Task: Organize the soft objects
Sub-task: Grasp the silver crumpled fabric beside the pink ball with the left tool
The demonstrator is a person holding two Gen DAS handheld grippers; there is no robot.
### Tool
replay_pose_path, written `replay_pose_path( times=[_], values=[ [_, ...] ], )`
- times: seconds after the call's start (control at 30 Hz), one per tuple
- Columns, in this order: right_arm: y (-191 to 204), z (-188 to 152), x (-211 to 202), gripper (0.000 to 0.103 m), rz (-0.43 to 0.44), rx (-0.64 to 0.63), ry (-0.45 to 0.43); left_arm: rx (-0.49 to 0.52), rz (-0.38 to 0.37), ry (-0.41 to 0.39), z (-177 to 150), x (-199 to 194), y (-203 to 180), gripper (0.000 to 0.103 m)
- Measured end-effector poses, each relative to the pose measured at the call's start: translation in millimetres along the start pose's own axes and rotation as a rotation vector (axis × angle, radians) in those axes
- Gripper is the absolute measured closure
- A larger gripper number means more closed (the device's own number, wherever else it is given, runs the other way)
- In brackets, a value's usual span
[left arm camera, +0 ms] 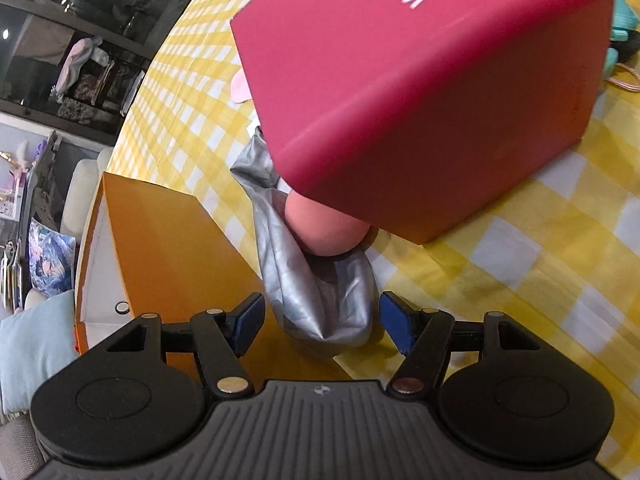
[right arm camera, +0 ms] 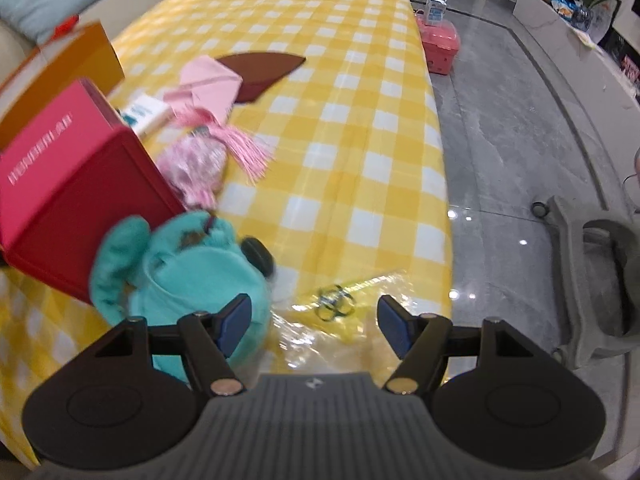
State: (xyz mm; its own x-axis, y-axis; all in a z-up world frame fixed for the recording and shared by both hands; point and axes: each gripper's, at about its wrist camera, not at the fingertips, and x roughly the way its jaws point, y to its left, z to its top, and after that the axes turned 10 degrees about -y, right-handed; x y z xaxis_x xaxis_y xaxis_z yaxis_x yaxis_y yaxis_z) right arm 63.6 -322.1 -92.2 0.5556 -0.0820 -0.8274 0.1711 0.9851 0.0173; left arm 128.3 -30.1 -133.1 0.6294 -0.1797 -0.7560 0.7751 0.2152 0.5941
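In the left wrist view my left gripper [left arm camera: 322, 326] is open, its blue pads either side of the near end of a crumpled silver fabric item [left arm camera: 320, 304], not squeezing it. A round peach soft ball [left arm camera: 324, 228] rests on the silver item, partly under a large red box [left arm camera: 420, 92]. In the right wrist view my right gripper [right arm camera: 314, 324] is open and empty above the table's near edge. A teal plush toy [right arm camera: 192, 268] lies just left of its left finger, against the red box [right arm camera: 72, 196]. A pink patterned soft item with a tassel [right arm camera: 200, 164] and pink cloth [right arm camera: 212, 84] lie beyond.
An orange box [left arm camera: 160, 240] stands left of the silver item, also seen in the right wrist view [right arm camera: 60, 68]. A brown leaf-shaped mat [right arm camera: 260, 70] lies mid-table on the yellow checked cloth [right arm camera: 340, 140]. Clear plastic wrap [right arm camera: 340, 320] lies under the right gripper. A pink bin [right arm camera: 438, 46] and a grey chair base [right arm camera: 580, 272] stand on the floor at right.
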Motion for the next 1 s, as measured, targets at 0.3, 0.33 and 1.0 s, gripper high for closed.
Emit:
replay_pose_path(
  times=[0.3, 0.33, 1.0],
  values=[
    [-4, -8, 22, 0.033, -0.077, -0.093, 0.083, -0.036, -0.023, 0.003, 2, 3, 4, 0.058],
    [-4, -9, 24, 0.032, -0.080, -0.093, 0.088, -0.036, -0.023, 0.002, 2, 3, 4, 0.064],
    [6, -10, 41, 0.036, -0.038, -0.118, 0.133, -0.154, -0.069, -0.027, 3, -8, 15, 0.100]
  ],
)
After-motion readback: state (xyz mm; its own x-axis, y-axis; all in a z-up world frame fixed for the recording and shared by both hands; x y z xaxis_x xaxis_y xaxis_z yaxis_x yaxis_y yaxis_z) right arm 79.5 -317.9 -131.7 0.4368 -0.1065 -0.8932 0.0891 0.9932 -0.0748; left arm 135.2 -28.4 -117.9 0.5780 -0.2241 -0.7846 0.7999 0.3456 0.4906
